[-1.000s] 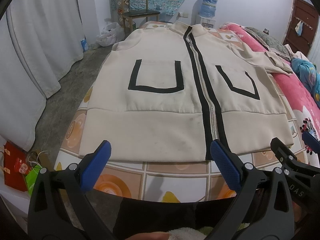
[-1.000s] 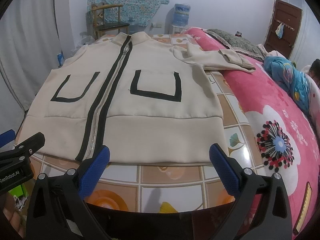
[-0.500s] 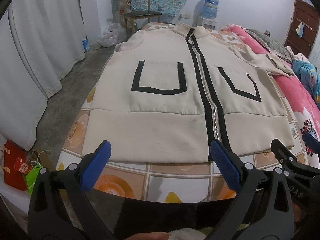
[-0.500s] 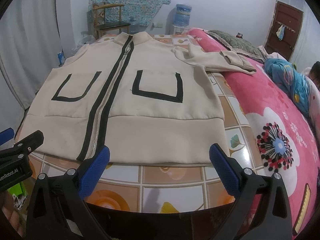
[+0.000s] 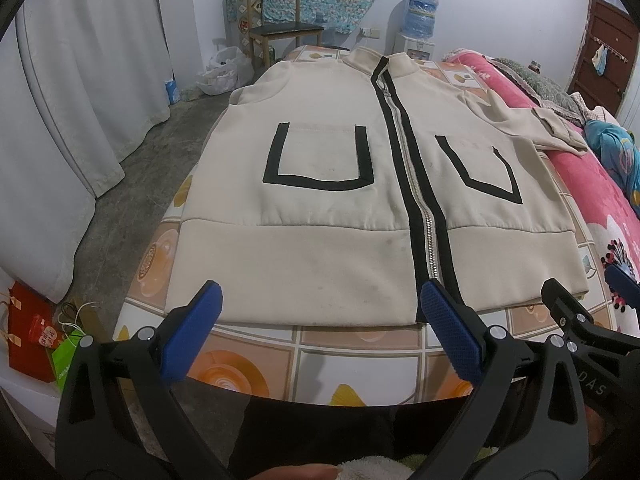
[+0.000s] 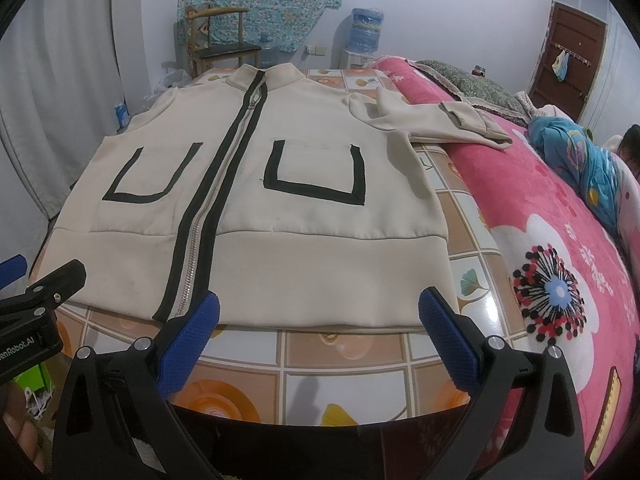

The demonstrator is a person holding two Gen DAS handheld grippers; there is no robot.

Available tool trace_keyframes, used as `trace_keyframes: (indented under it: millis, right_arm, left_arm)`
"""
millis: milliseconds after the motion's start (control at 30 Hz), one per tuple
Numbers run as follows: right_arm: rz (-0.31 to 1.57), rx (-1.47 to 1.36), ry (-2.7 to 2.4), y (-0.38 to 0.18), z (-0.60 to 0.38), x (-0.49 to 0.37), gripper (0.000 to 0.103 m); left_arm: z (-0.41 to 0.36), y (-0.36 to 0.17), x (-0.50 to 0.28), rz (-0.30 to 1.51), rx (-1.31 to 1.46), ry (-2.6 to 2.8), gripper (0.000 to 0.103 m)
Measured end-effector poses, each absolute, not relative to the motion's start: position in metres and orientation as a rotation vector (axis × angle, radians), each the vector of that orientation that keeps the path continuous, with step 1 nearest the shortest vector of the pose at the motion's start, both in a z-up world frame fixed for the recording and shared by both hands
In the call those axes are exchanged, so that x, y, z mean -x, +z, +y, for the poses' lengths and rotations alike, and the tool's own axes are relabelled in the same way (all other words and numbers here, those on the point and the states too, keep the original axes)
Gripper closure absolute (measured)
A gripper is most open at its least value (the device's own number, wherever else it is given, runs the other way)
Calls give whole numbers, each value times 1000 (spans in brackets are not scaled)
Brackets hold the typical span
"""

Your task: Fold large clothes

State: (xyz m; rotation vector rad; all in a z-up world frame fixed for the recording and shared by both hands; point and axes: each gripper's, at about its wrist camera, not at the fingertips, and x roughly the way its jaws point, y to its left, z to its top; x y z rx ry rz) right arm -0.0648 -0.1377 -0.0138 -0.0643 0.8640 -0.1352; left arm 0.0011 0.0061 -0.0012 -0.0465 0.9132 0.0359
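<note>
A wooden chair point(image 5: 280, 28) is standing at eleven o'clock, a water dispenser point(image 5: 418, 20) sitting at one, a pink blanket point(image 6: 560, 240) lying at three.

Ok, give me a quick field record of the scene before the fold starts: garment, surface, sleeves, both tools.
garment: cream jacket, flat, front up, zipped shut
surface: tiled table
hem: nearest the tools, not gripped
sleeve: right sleeve spread onto the pink blanket; other sleeve not visible
left tool: open, empty, short of the hem
right tool: open, empty, short of the hem
</note>
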Motion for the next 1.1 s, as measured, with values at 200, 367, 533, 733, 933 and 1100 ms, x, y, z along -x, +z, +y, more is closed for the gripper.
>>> trace_keyframes:
  millis: [200, 367, 533, 733, 933, 1100]
  right_arm:
    - [864, 65, -137, -14, -137, 65, 6]
    - [865, 65, -137, -14, -137, 65, 6]
    - [864, 66, -138, -14, -137, 65, 6]
    - [864, 67, -138, -13, -136, 66, 6]
    - [863, 68, -140, -13, -136, 65, 6]
    - [864, 68, -140, -13, -136, 65, 6]
  left_arm:
    - [6, -1, -1, 913, 47, 36, 7]
    - [6, 0, -1, 913, 47, 37, 7]
    - [7, 2, -1, 912, 47, 37, 7]
    - [9, 4, -2, 910, 48, 38, 7]
    - [10, 5, -2, 910, 48, 37, 7]
    - [10, 5, -1, 909, 48, 37, 7]
